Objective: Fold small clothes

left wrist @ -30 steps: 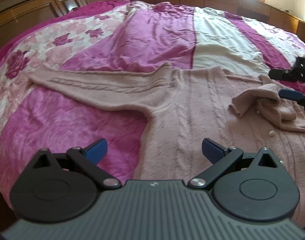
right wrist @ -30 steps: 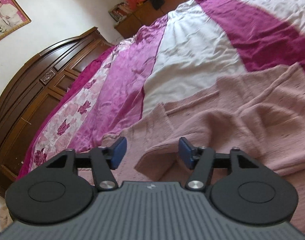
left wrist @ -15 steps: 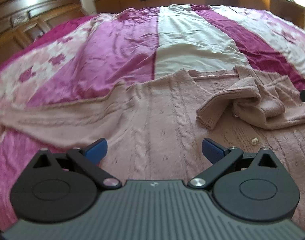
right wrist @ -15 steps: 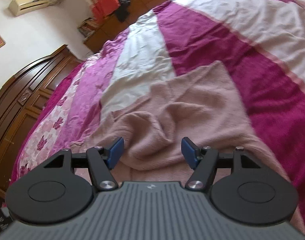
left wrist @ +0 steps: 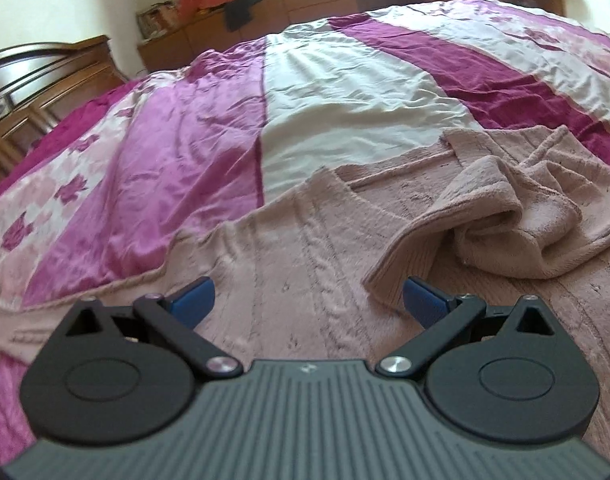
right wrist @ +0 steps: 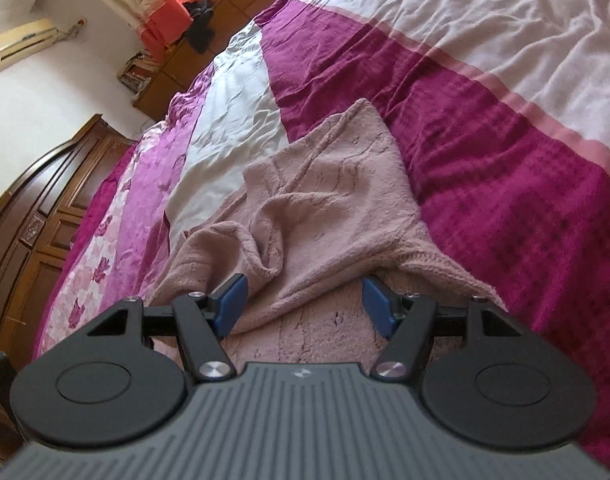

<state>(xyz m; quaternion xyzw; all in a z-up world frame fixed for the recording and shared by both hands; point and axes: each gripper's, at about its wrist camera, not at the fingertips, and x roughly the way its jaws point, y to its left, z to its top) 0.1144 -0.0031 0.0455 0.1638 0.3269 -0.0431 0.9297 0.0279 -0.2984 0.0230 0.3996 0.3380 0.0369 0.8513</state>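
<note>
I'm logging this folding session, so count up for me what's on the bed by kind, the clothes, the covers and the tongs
Pink knit cardigan: 1
Striped pink, white and magenta bedspread: 1
Tongs, both open: 2, left tongs and right tongs
Total: 4

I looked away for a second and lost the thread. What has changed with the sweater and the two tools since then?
The left tool has swung right, off the spread sleeve and toward the bunched sleeve lying on the pink sweater. The right tool has turned right too, over that folded-in part. Neither took hold of anything. Both stay open, and the sweater seems to lie as it did on the bedspread.
</note>
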